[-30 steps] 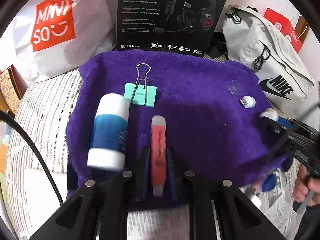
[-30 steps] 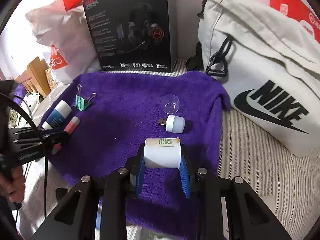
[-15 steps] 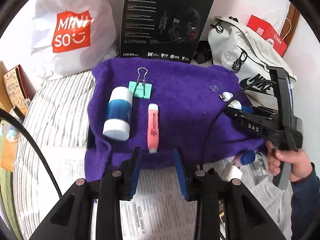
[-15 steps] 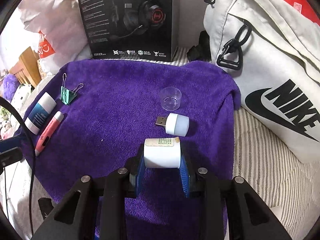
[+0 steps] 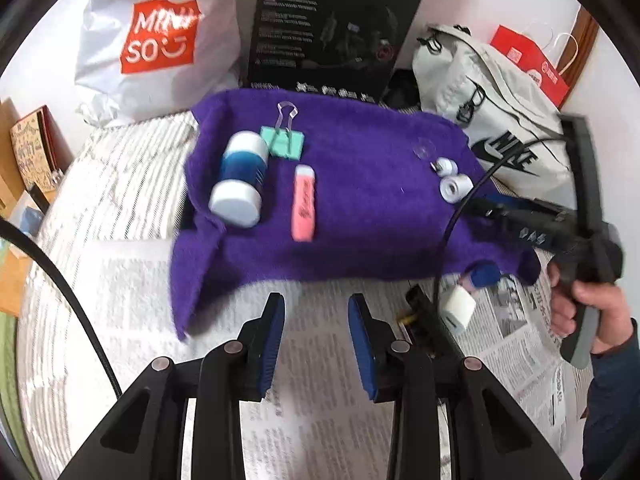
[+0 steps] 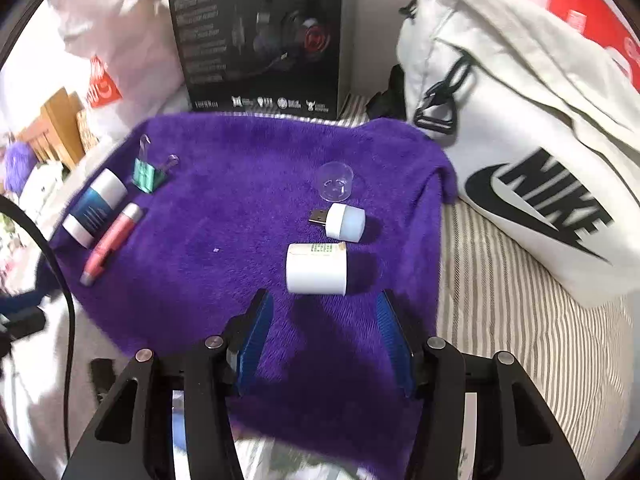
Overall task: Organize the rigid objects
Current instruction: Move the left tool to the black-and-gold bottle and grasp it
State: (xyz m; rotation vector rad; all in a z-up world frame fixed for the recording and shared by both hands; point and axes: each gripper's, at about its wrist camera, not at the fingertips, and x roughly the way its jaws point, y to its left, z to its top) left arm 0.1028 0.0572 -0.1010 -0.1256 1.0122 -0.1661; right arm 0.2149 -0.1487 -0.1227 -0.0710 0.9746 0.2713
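Hand (image 5: 580,304) visible left view only; right claw (image 6: 324,320) just released, possibly clear of roll (image 6: 316,268).

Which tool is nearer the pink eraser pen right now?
Left. The left tool sits open just off the purple cloth's near edge, straight below the pen. The right tool, open behind the white roll, is across the cloth from it.

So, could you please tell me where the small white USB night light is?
In the right wrist view, the small white USB night light lies between the clear plastic cap and white roll.
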